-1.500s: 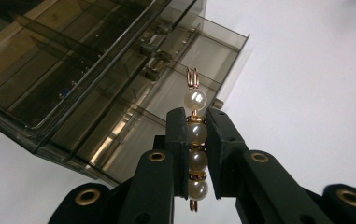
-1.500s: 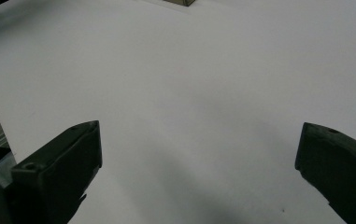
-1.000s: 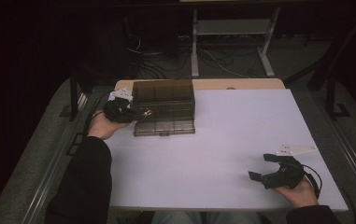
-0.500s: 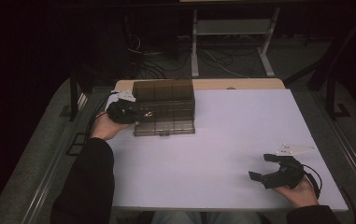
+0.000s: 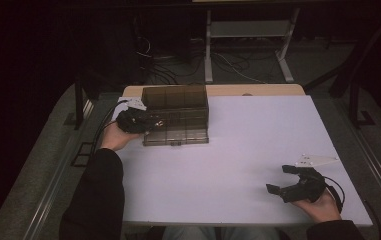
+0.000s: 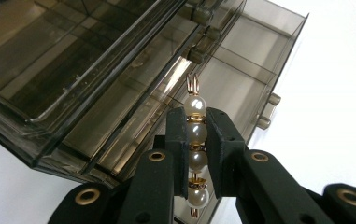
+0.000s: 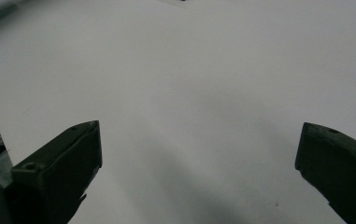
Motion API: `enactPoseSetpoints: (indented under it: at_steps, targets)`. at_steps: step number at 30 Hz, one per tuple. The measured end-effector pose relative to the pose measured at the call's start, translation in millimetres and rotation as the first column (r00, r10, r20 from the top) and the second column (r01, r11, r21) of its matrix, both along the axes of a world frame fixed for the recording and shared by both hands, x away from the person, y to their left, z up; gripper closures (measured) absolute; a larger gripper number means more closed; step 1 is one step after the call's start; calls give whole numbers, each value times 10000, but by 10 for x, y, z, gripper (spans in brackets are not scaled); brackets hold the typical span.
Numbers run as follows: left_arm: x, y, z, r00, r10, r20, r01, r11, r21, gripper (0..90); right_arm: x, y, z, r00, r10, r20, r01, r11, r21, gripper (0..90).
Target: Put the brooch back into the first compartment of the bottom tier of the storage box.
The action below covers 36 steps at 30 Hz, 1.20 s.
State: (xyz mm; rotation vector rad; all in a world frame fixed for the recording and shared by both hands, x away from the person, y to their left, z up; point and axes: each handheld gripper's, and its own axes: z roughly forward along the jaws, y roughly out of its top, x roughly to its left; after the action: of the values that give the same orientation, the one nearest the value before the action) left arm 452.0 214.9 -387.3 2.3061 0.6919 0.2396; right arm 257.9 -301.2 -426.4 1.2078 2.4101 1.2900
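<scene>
Left gripper (image 6: 196,154) clamps one five-pearl pin (image 6: 196,154) over one box (image 6: 119,70); right gripper (image 7: 199,158) agape.

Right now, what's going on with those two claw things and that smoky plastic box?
Left gripper shut on pearl clip, at the open box. Right gripper open, holding nothing, over bare table. Nothing between clip and compartments.

The box (image 6: 119,70) is smoky brown and see-through. Beside it, the clip (image 6: 195,149) carries cream-white pearls split by gold bands, pinched in black tongs (image 6: 196,126). The counter (image 5: 248,150) under the box is plain white.
</scene>
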Motion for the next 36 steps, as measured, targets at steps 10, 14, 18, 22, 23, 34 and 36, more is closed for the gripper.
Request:
enactPoseSetpoints:
  at_steps: [10,14,18,22,23,34,36]
  targets:
    - [42,35,-130,9997,191,-116,-192,9998,-37,784,-4,-5,0,10000,5,5,-5,10000,9,2]
    - [46,52,-176,9997,182,-149,-181,9998,31,784,-3,-5,-1,10000,14,-7,-14,10000,-1,2]
    - [55,65,-231,9994,224,-269,-222,9997,63,783,-5,1,-2,10000,11,-19,-11,10000,-21,2]
    - [62,52,-261,9993,242,-291,-241,9997,32,784,-3,4,-4,10000,26,-4,-26,10000,-40,2]
    - [64,45,-266,9993,244,-287,-243,9997,28,783,-3,4,-4,10000,29,-7,-29,10000,-43,2]
    - [80,9,-329,9987,249,-453,-242,9996,169,780,-6,8,-6,10000,64,11,-64,9999,-77,2]
    - [78,1,-342,9985,284,-466,-276,9995,176,779,-5,7,-6,10000,68,15,-68,10000,-69,2]
